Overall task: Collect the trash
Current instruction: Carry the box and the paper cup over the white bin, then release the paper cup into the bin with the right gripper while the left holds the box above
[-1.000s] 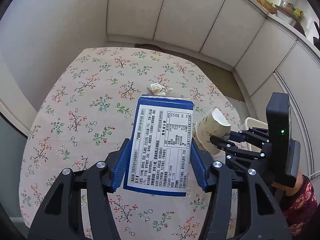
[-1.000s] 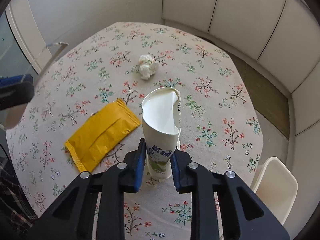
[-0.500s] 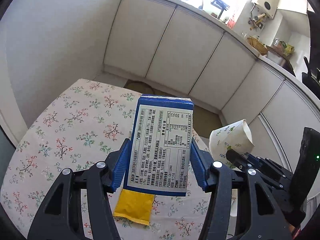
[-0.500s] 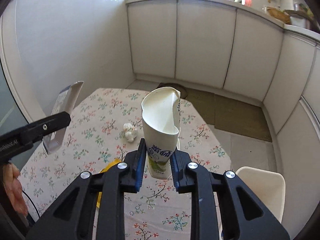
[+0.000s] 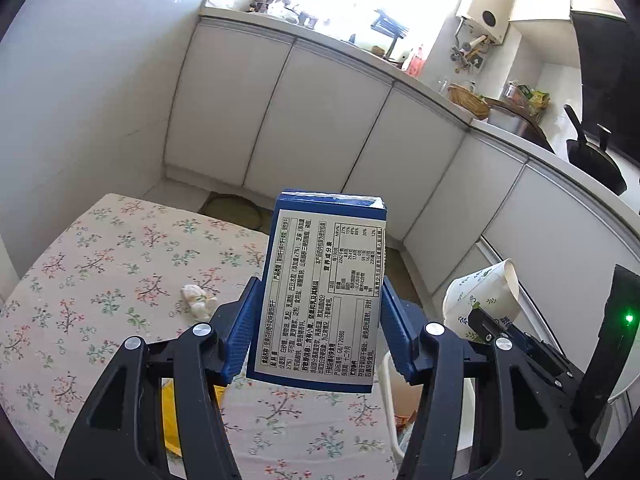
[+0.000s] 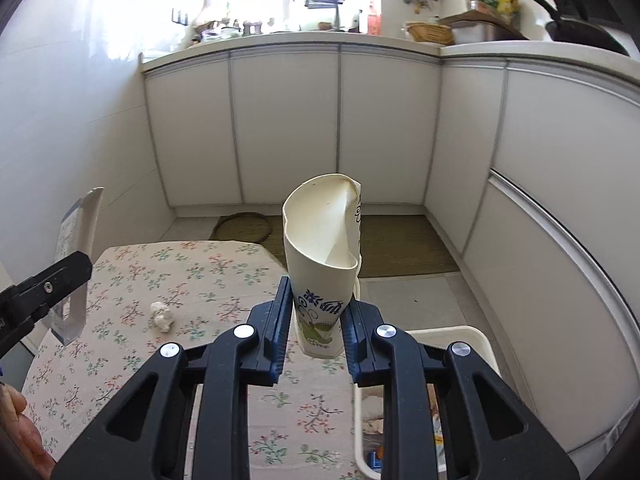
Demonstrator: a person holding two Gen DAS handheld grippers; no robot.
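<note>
Gripping a blue cardboard snack box with a white printed label (image 5: 320, 300), the left gripper (image 5: 316, 340) has its blue ribbed pads pressed flat against the box's two narrow sides, so the box stands upright between them, clear of the round table with the flowered cloth (image 5: 100, 280). The right gripper (image 6: 316, 328) is clamped on the lower part of a crumpled white paper cup with blue and green print (image 6: 324, 256); the cup's rim is folded inward on one side and its open mouth faces up and toward the camera. In the left wrist view the same cup shows at the right, tilted, held up beside the box.

On the cloth lies a small crumpled ball of white tissue (image 6: 162, 317), well apart from both grippers. A flat yellow foil packet (image 5: 170, 412) lies on the table below the left gripper, mostly hidden behind its black arm. Just beyond the table edge, below the right gripper, stands a cream plastic bin (image 6: 476, 338); it seems to hold some scraps already, though the fingers cover most of its inside. White cabinet doors (image 6: 288, 128) line the wall behind, under a cluttered counter (image 6: 280, 38).
</note>
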